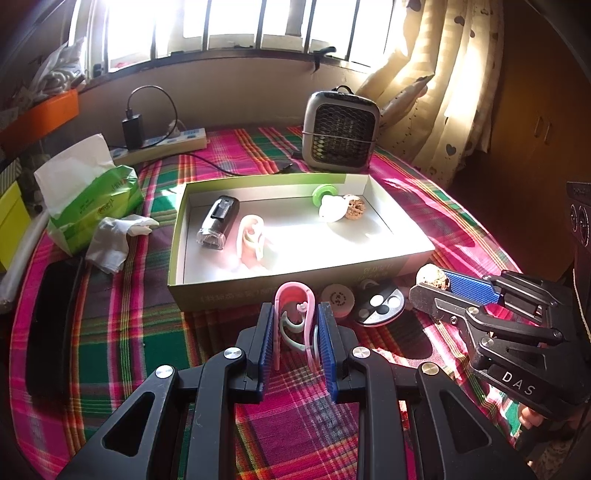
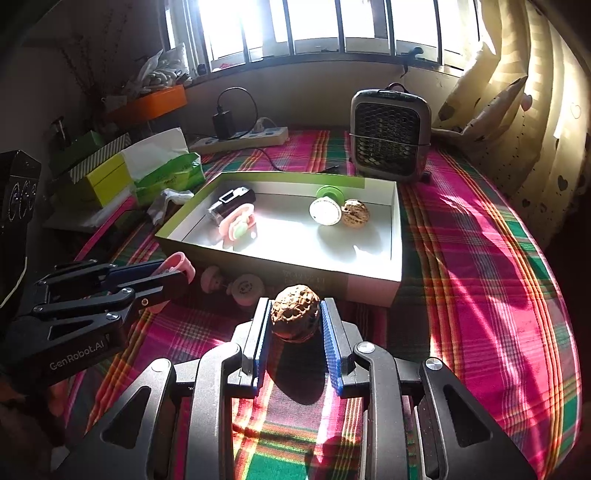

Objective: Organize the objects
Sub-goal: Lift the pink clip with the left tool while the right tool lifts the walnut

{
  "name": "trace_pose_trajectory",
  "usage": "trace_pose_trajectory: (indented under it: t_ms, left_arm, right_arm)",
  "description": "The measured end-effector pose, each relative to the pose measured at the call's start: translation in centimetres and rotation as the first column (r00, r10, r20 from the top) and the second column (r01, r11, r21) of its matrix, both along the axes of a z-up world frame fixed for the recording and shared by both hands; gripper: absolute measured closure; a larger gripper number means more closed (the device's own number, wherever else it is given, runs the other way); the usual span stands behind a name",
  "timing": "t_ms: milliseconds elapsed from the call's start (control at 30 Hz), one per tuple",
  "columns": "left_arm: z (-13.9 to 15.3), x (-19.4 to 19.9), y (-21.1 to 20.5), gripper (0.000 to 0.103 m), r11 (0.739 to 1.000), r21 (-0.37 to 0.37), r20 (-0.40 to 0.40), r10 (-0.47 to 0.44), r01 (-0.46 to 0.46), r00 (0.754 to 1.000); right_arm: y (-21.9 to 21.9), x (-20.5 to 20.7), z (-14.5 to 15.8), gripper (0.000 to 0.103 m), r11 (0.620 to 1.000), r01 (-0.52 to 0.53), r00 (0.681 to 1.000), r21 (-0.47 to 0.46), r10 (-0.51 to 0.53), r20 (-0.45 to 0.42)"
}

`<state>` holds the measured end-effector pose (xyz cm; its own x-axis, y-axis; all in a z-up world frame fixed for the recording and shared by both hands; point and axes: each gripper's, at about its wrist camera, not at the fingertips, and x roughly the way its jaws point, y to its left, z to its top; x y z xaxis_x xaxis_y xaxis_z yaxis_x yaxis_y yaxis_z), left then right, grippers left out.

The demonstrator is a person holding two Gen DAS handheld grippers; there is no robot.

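Ahead of both my claws sits the open box [image 1: 288,280], a shallow cardboard tray with a green rim and white inside. In it, on the side beyond my left claw, lie a dark clip-topped gadget [image 1: 218,221] and a pink clip [image 1: 252,236] just beside it; on the side beyond my right claw sit a green-capped white piece [image 1: 327,205] and a walnut [image 1: 354,208] touching it.

Just in front of the box's near wall, between my two claws, rest a white round disc [image 1: 337,297] and a black-and-white round thing [image 1: 378,306], close together on the plaid cloth [image 1: 303,413].

The cloth, pink and green, covers the whole surface. Beyond the box stands a small grey fan heater [image 1: 340,131]; further off to the left lie a power strip [image 1: 162,142] with a black charger plugged in, a green tissue pack [image 1: 92,199] and a crumpled tissue [image 1: 114,236]. A barred window [image 1: 221,22] glares behind, with a heart-print curtain [image 1: 443,81] off to the right.

My left claw [image 1: 295,325] is nearly pressed together, pinching a second pink clip [image 1: 295,306] upright between its blue pads, just short of the box's near wall. My right claw [image 2: 295,321] is pinching a second walnut [image 2: 295,314], squeezed between its pads and raised off the cloth, also near the box's front wall.
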<state>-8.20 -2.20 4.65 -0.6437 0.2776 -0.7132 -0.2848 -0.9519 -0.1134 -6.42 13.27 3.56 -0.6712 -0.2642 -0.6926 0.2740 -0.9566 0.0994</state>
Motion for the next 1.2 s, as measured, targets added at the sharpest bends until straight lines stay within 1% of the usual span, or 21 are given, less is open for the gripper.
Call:
trace_pose_trajectory:
  t_ms: [267,667,800,1000,1200]
  left_arm:
    - [0.7,-1.9,-0.2,0.082,1.0,-0.002,-0.01,0.008,-0.008,1.0]
    - [0.7,-6.0,0.1,0.082,1.0,-0.009,-0.01,0.016,-0.016,1.0]
    - [0.7,-7.3,0.4,0.082,1.0,-0.005,-0.012,0.011,-0.011,1.0]
    - [0.2,-9.6,0.8,0.082,1.0,0.006,0.018,0.013,-0.014,1.0]
    - [-0.6,-11.3,1.5,0.082,1.0,-0.019,0.034,0.009,-0.009,0.999]
  right_arm:
    - [0.1,-1.4,0.7,0.075,1.0,0.001,1.0,0.003,-0.001,-0.013]
    - [0.6,-5.6,0.7,0.075,1.0,0.005,1.0,0.01,-0.005,0.001]
    - [0.6,-7.0,0.5,0.075,1.0,0.009,1.0,0.016,-0.009,0.009]
    - [0.7,-8.5,-0.3,0.075,1.0,0.01,0.999,0.028,-0.011,0.031]
    - [0.9,-9.9,-1.3,0.075,0.999,0.012,0.998,0.042,-0.014,0.057]
